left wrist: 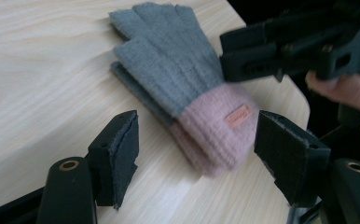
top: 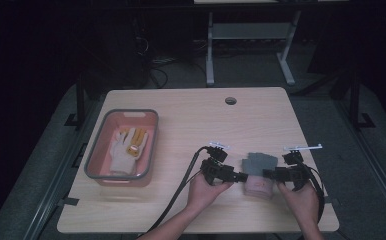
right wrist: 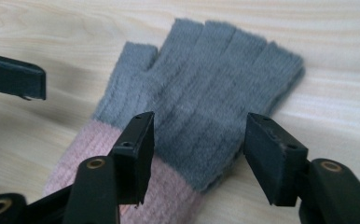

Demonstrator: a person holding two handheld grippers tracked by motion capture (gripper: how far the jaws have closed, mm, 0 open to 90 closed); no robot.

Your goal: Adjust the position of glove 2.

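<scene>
Grey-and-pink knit gloves [left wrist: 187, 88], small unreadable pink tag [left wrist: 238, 116] on cuff.

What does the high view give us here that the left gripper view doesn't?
High view alone: the pink bin at the table's left side, with a white and yellow glove lying in it, the round hole in the tabletop, and the floor and desk legs beyond.

Left gripper view alone: the small tag on the pink cuff, and a second glove layer edging out beneath the top one.

Both: the grey and pink gloves on the wooden table, the left gripper open at the cuff, and the right gripper at the gloves' other side.
</scene>
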